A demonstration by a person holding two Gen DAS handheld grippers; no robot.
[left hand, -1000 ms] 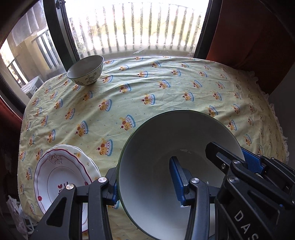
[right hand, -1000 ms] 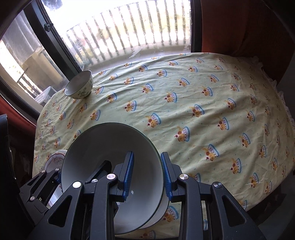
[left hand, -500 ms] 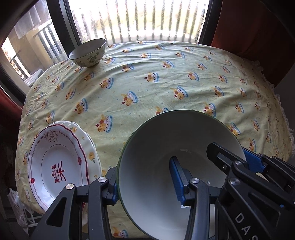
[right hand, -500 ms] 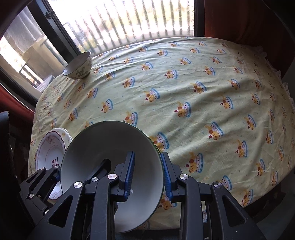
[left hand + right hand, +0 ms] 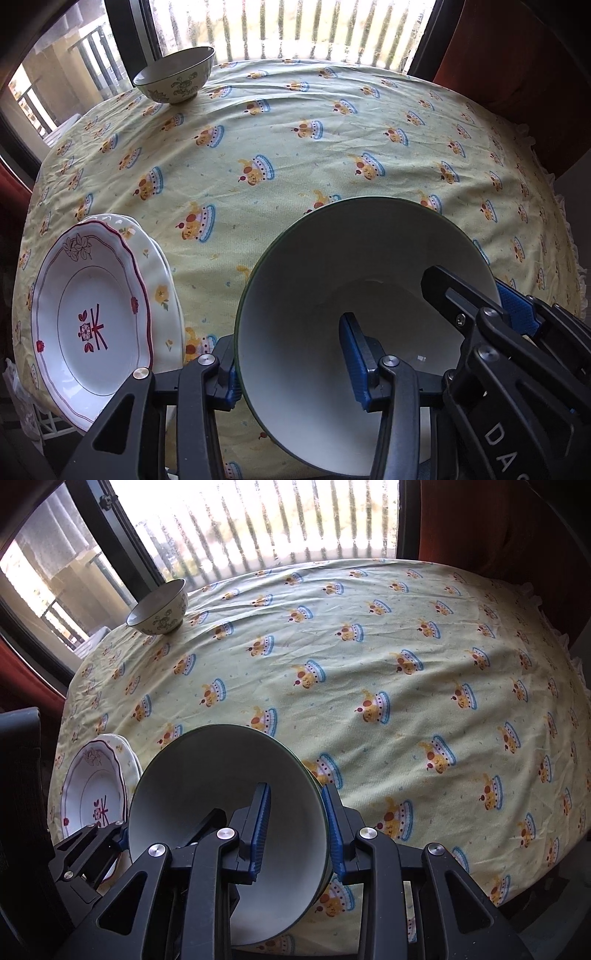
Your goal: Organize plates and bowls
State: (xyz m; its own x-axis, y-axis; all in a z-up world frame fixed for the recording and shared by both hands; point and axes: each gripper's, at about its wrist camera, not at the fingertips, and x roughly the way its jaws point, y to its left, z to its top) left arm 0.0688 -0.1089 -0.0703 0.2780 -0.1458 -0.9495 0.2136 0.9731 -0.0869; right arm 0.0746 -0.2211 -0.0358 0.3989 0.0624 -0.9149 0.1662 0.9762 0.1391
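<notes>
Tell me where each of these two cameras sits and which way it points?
Left wrist: on the left claw, facing the window across the tablecloth; its fingers clamp the big bowl, plates at left.
Right wrist: on the right claw, same direction, gripping the bowl's opposite rim.
Both share the bowl, plates, small bowl, and each sees the other claw.
</notes>
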